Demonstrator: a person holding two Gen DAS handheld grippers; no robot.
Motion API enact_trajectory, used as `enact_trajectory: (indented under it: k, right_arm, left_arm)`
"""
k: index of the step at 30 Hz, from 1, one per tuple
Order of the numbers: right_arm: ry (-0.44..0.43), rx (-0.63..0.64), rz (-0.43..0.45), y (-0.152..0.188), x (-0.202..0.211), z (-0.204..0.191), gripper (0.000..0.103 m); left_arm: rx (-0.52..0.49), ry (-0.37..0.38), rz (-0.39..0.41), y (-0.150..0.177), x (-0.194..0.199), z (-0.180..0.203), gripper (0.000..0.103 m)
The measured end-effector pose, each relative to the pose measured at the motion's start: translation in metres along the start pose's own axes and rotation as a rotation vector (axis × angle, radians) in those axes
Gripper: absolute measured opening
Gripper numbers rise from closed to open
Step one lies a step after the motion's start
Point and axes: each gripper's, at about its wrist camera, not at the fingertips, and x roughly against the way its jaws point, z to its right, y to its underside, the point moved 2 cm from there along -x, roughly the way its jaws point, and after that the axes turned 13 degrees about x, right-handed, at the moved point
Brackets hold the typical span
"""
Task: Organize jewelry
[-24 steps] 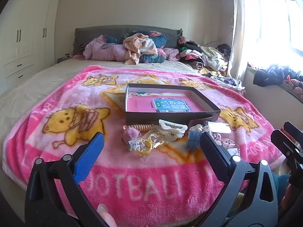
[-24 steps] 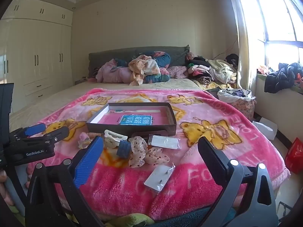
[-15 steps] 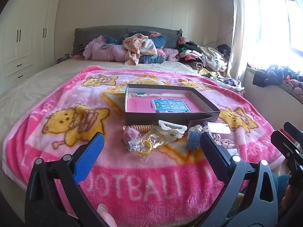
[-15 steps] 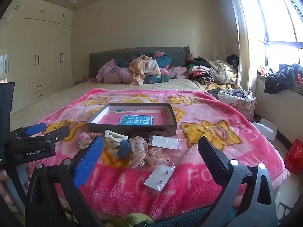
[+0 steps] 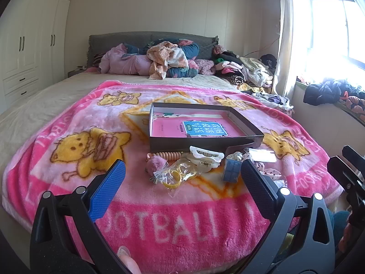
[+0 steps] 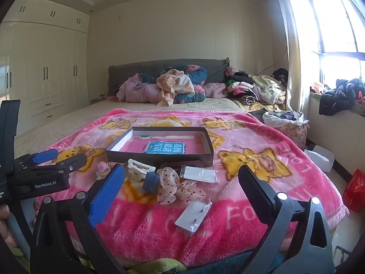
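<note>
1. The left gripper [image 5: 182,173], black with a blue pad on one finger, is hovering above the near edge of the fluffy pink cartoon-bear blanket [image 5: 68,118], its jaws spread wide with nothing between them.
2. The right gripper [image 6: 181,178] is hanging just beside it in the same way, jaws standing wide apart and empty, over the blanket's near hem.
3. Nearest to the right gripper, a white earring card in a clear sleeve [image 6: 194,214] is lying flat and apart from the rest.
4. Just beyond, the jewelry is sitting in a loose row on the blanket: a yellow ring-shaped bangle in a crinkled clear bag [image 5: 175,175], a fuzzy pink pompom [image 5: 155,164], a coiled peach hair tie [image 5: 168,155], a white toothed claw clip [image 5: 206,156], a small blue cube-shaped box [image 5: 231,171], a sheer dotted pink bow [image 6: 178,186] and a flat clear packet with a white card [image 6: 199,173].
5. Directly behind that row, a shallow dark cardboard box [image 5: 200,142] is lying open with a pink booklet bearing a blue label [image 5: 200,129] inside; its near wall is almost touching the clip.
6. Open blanket is stretching to the left and right of the cluster.
7. Farthest off, heaped clothes [image 5: 168,61] are crowding the grey headboard [image 5: 127,37].
</note>
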Motion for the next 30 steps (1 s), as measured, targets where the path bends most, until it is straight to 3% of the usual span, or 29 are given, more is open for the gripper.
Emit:
enact_trajectory:
  k: [10,11,30]
  right_arm:
    - [-0.002,0.002,0.008,-0.001,-0.001,-0.002,0.097]
    - [-0.003,0.002,0.008,-0.001,-0.002,-0.002,0.097]
    - [-0.001,0.002,0.009,-0.001,-0.001,-0.003,0.097]
  left_arm:
    - [-0.001,-0.002,-0.001,0.0,-0.008,0.011,0.092]
    - [0.0,0.002,0.003,-0.002,0.0,-0.001,0.092]
    - [0.001,0.001,0.003,-0.002,-0.001,-0.001,0.092]
